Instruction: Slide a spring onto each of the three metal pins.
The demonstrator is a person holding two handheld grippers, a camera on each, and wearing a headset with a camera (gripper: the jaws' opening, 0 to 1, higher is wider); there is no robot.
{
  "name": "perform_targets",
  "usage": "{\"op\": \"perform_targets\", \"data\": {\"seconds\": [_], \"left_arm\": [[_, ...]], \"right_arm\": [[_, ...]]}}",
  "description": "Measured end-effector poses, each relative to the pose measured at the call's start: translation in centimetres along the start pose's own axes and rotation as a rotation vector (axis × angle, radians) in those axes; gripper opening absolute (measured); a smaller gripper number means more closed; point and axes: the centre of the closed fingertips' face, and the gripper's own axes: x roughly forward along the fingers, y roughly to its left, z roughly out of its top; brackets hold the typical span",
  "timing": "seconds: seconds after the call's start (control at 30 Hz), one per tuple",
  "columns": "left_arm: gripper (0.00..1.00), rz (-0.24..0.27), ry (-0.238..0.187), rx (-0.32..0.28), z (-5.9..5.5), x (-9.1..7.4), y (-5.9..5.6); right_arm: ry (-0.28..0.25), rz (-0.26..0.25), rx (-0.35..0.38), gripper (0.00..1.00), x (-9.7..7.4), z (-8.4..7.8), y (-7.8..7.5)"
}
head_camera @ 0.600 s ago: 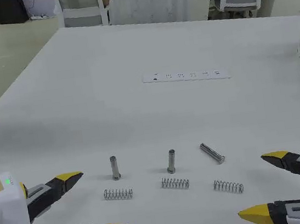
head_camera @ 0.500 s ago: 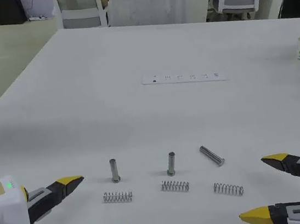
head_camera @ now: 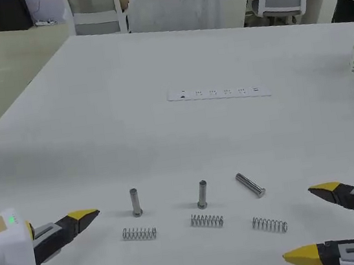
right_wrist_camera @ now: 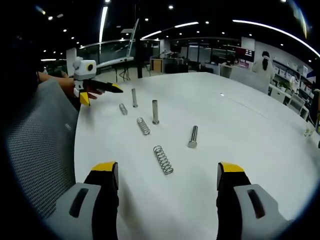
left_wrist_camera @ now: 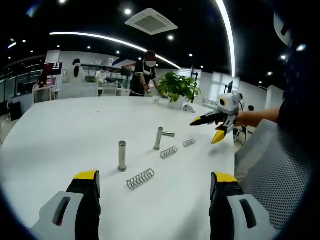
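Since no spring is yet seen on any pin, all six pieces are entered as loose on the table (head_camera: 163, 128).

Pins, three, metal:
- middle pin (head_camera: 202, 193), upright on its flanged head.
- left pin (head_camera: 135, 202), upright, well to the left of the middle pin.
- right pin (head_camera: 250, 183), lying on its side, to the right of the middle pin.

Springs, three, thin wire coil, all lying flat:
- middle spring (head_camera: 207, 220), just on the person's side of the middle pin, not touching it.
- left spring (head_camera: 139, 233), to the left of the middle pin and nearer the person.
- right spring (head_camera: 269, 225), to the right of the middle pin and nearer the person.

Grippers:
- left gripper (head_camera: 123, 245), spread wide and empty, low and left of the middle pin.
- right gripper (head_camera: 298, 222), spread wide and empty, low and right of the middle pin.

Handling, as judged:
- The springs are taken to be very light, soft along their length, prone to rolling and easily crushed. A gentle pinch across the coils near one end is advised, with the other end's bore left clear for the pin.
- The pins are taken to be stiff, smooth and probably slippery. The two upright ones may be toppled by a sideways nudge.
- The fallen pin is best gripped on its shaft close to the head.
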Motion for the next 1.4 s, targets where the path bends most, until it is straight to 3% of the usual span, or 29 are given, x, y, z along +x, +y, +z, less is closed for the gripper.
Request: {"op": "perform_targets", "data": {"seconds": [1.4], "left_arm": [[0.87,0.003,-0.002,-0.006,-0.15,0.05,0.23]], "right_arm": [[0.004,-0.007,0.011,0.79,0.08,-0.02,0.03]]}}
